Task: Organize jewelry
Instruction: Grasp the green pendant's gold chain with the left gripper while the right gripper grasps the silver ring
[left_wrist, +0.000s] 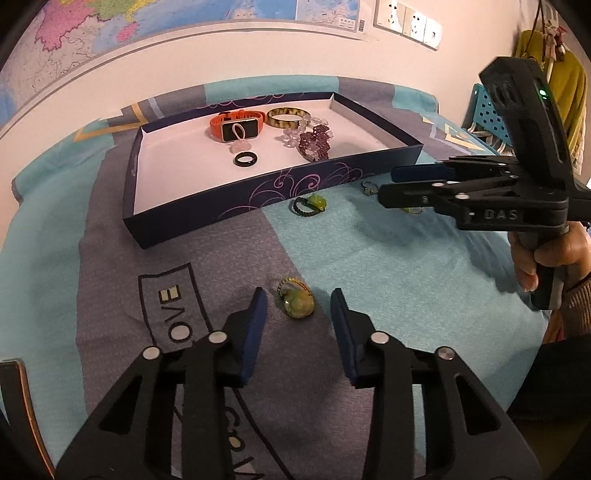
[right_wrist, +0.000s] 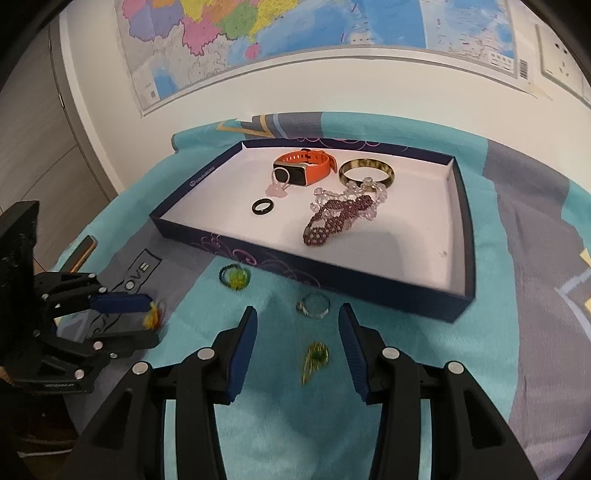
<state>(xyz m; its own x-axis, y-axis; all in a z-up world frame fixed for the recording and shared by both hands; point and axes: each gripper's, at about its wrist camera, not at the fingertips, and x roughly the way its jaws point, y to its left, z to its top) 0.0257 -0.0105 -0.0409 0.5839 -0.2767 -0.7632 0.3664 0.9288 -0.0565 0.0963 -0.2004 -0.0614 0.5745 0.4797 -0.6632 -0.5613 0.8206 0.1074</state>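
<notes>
A dark blue tray (left_wrist: 207, 218) (right_wrist: 373, 278) with a white floor holds an orange watch (left_wrist: 236, 127) (right_wrist: 303, 168), a tortoiseshell bangle (left_wrist: 285, 116) (right_wrist: 366, 172), purple and clear bead bracelets (left_wrist: 314, 142) (right_wrist: 336, 218) and a black ring (left_wrist: 245, 159) (right_wrist: 262, 206). My left gripper (left_wrist: 299, 308) (right_wrist: 149, 321) is open, its fingers either side of a green-yellow stone ring (left_wrist: 295, 299). My right gripper (right_wrist: 297, 328) (left_wrist: 386, 182) is open above a gold-green piece (right_wrist: 314, 356). A silver ring (right_wrist: 313, 305) and a green bead ring (left_wrist: 308, 205) (right_wrist: 234, 277) lie on the cloth.
A teal and grey cloth (left_wrist: 369, 258) covers the surface. A map (right_wrist: 295, 33) hangs on the wall behind. A blue perforated basket (left_wrist: 487, 114) stands at the right edge. Wall sockets (left_wrist: 408, 20) sit above.
</notes>
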